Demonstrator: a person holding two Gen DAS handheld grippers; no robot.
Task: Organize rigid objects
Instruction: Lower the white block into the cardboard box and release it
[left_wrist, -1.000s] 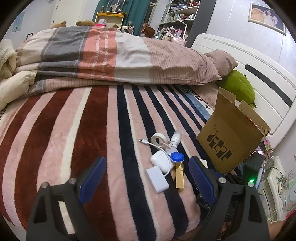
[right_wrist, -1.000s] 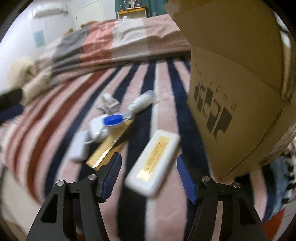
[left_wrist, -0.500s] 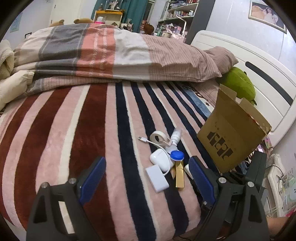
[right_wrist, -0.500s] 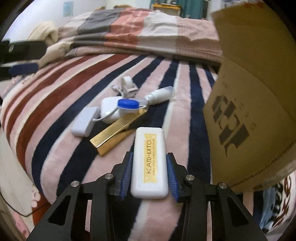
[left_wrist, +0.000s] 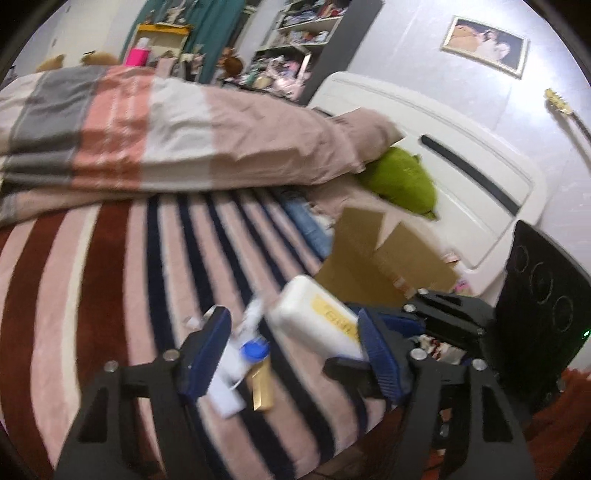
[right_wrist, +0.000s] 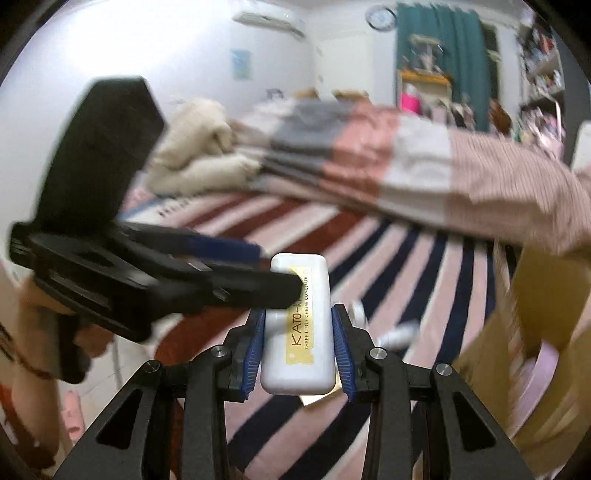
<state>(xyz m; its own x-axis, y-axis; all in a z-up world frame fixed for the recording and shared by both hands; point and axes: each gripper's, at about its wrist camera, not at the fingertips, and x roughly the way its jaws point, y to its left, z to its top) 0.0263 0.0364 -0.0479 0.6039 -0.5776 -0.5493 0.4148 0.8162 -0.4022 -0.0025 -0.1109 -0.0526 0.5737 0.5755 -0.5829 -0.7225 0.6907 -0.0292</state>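
My right gripper (right_wrist: 298, 350) is shut on a white case with a gold label (right_wrist: 299, 332) and holds it above the striped blanket. The case also shows in the left wrist view (left_wrist: 317, 321), lifted beside the cardboard box (left_wrist: 384, 258). My left gripper (left_wrist: 291, 347) is open and empty, with its fingers either side of the pile on the bed: a blue-capped item (left_wrist: 255, 349), a white block (left_wrist: 225, 391), a gold bar (left_wrist: 262, 384). In the right wrist view, the left gripper's finger (right_wrist: 229, 284) crosses in front of the case.
A cardboard box stands at the right of the bed (right_wrist: 546, 332). A folded quilt (left_wrist: 147, 129) lies across the back. A green plush (left_wrist: 402, 181) rests against the white headboard (left_wrist: 461, 147). A small bottle (right_wrist: 400, 334) lies on the blanket.
My right gripper has lifted the white case off the blanket and raised it. My left gripper has moved forward and right, closer to the pile and the box.
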